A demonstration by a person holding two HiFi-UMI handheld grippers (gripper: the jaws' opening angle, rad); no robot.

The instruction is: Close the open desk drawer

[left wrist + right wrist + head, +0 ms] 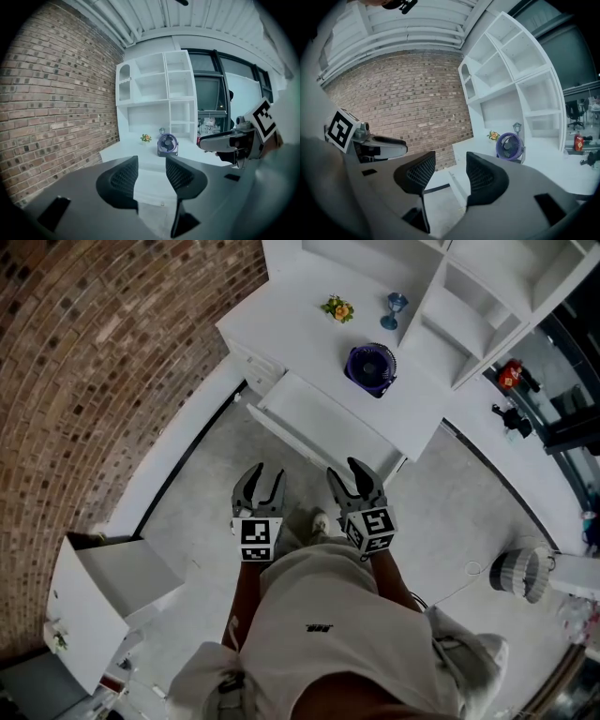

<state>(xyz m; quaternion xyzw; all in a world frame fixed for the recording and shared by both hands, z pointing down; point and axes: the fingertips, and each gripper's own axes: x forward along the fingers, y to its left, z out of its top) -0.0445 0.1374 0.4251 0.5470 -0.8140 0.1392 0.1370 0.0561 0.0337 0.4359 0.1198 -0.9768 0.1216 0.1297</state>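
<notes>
Drawer [319, 420] juts open (white, shallow) from desk [291, 324].

**White furniture against a brick wall in a bright room**

A wall of red-brown brick [84, 381] runs along my left, with a white skirting strip [178, 442] at its foot. The floor [225, 484] beneath me is pale grey and smooth. Ahead of me, a white desk [300, 320] stands with its left end near the brick. A tall white shelf unit [487, 296] with open compartments rises from the desk's far right part. A low white surface [525, 465] continues to the right. Beyond it are large dark-framed windows [211, 93]. Near me on the left sits a white box-like cabinet [112, 587]. The ceiling [197, 18] is white and ribbed. The light is even and cool.
</notes>
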